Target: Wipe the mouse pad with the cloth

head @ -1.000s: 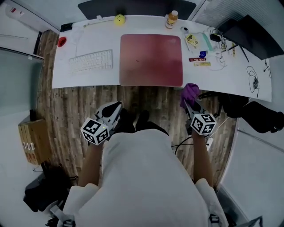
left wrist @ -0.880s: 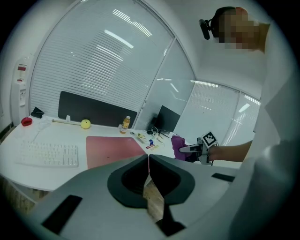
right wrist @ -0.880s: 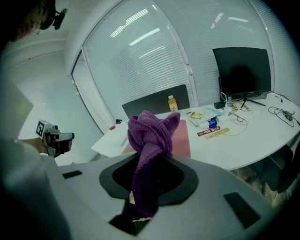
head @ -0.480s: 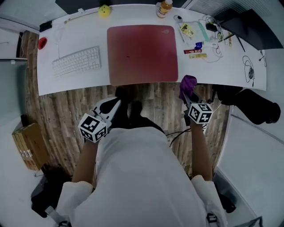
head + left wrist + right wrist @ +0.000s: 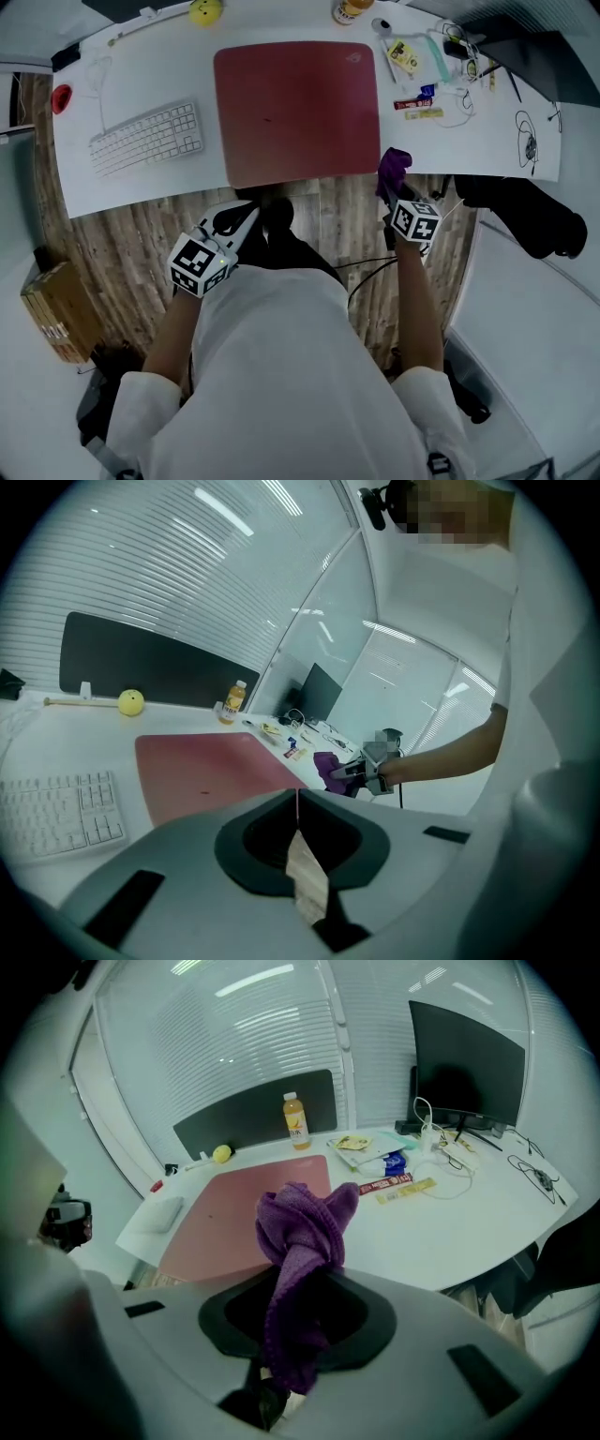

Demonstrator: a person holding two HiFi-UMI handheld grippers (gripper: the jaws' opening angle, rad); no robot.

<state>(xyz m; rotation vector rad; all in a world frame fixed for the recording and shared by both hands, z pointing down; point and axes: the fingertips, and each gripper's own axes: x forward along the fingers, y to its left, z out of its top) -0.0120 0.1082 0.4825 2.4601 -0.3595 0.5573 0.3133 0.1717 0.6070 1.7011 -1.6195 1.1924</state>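
A red mouse pad [image 5: 295,108] lies in the middle of the white desk [image 5: 141,187]; it also shows in the left gripper view [image 5: 211,766] and the right gripper view [image 5: 239,1213]. My right gripper [image 5: 391,183] is shut on a purple cloth [image 5: 394,169] [image 5: 300,1251], just off the desk's front edge near the pad's near right corner. The cloth bunches above the jaws. My left gripper [image 5: 246,217] is shut with nothing in it, below the desk edge near the pad's near left corner.
A white keyboard [image 5: 145,138] lies left of the pad. A yellow ball [image 5: 204,10], an orange bottle [image 5: 296,1119], snack packets [image 5: 412,103] and cables [image 5: 530,136] sit at the back and right. A monitor [image 5: 464,1058] stands far right. Wood floor [image 5: 122,244] lies below.
The desk and pad have come closer and lower in the head view. My right gripper with the cloth has moved up to the desk's front edge. The left gripper has hardly moved.
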